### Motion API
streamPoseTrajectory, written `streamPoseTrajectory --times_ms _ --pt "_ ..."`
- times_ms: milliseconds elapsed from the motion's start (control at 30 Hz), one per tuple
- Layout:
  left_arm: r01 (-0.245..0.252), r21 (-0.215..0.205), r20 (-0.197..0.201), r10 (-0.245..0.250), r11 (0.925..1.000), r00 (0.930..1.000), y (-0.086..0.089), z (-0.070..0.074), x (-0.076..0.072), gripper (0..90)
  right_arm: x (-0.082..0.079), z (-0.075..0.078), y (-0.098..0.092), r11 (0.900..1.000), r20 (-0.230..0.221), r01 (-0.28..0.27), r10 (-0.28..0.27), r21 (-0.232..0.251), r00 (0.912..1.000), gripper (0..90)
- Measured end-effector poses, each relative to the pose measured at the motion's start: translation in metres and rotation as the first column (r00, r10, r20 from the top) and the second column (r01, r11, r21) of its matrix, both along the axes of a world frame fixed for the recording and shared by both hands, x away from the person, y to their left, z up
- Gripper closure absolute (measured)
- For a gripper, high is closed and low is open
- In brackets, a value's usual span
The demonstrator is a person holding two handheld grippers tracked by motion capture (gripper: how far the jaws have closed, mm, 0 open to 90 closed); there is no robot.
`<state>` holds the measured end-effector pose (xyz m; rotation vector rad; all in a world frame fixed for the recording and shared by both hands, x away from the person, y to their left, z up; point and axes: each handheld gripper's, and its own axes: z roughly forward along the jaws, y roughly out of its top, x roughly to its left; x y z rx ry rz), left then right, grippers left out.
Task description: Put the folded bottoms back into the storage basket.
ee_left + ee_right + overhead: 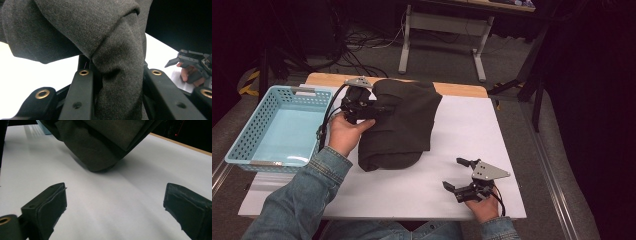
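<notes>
The left gripper (377, 111) is clamped on a thick fold of the dark cloth (399, 125) and lifts its left side off the white table (462, 130). The right gripper (458, 174) waits near the front edge, jaws wide apart, holding nothing. The next move is probably to carry the cloth left, over the rim of the blue basket (242, 135), which sits just beside it with room inside.

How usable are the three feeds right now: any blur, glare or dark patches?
High view: white table bright, surroundings dark. Left gripper view: dark cloth sharp, table behind washed out. Right gripper view: right tool pads slightly soft, soft shadow under the cloth.
</notes>
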<state>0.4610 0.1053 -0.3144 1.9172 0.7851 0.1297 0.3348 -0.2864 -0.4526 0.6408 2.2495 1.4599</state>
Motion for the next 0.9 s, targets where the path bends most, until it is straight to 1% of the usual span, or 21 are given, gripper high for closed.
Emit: streamPoseTrajectory --times_ms 167,233,433,633,667,733,867,900 --pt "-0.011 -0.012 0.008 0.011 0.9999 0.9999 0.006 0.005 -0.001 71.5 0.000 0.000 0.000 1.000 0.000 -0.001 0.001 0.001 1.0000 5.5" --pt "-0.012 -0.012 0.010 0.012 0.9998 0.9999 0.007 0.006 -0.001 71.5 0.000 0.000 0.000 1.000 0.000 -0.002 0.002 0.001 1.0000 5.5" --pt "-0.024 -0.008 0.036 0.024 0.9997 0.9991 0.013 0.012 -0.002 71.5 0.000 0.000 0.000 1.000 0.003 -0.003 0.003 -0.001 1.0000 5.5" --pt "-0.032 -0.006 0.049 0.032 0.9995 0.9983 0.019 0.019 -0.004 71.5 0.000 0.000 0.000 1.000 0.001 -0.003 0.003 0.002 1.0000 5.5" --pt "-0.040 0.000 0.059 0.040 0.9992 0.9975 0.022 0.021 -0.004 71.5 0.000 0.000 0.000 1.000 0.000 -0.004 0.004 0.004 1.0000 5.5" --pt "-0.041 -0.004 0.057 0.041 0.9992 0.9975 0.023 0.022 -0.005 71.5 0.000 0.000 0.000 1.000 -0.001 -0.005 0.005 0.004 1.0000 5.5" --pt "-0.054 -0.008 0.071 0.055 0.9985 0.9960 0.032 0.026 -0.004 71.4 0.000 -0.001 0.000 1.000 -0.001 -0.006 0.006 0.003 1.0000 5.5" --pt "-0.054 -0.008 0.071 0.055 0.9985 0.9960 0.032 0.026 -0.004 71.4 0.000 -0.001 0.000 1.000 -0.001 -0.006 0.006 0.003 1.0000 5.5"
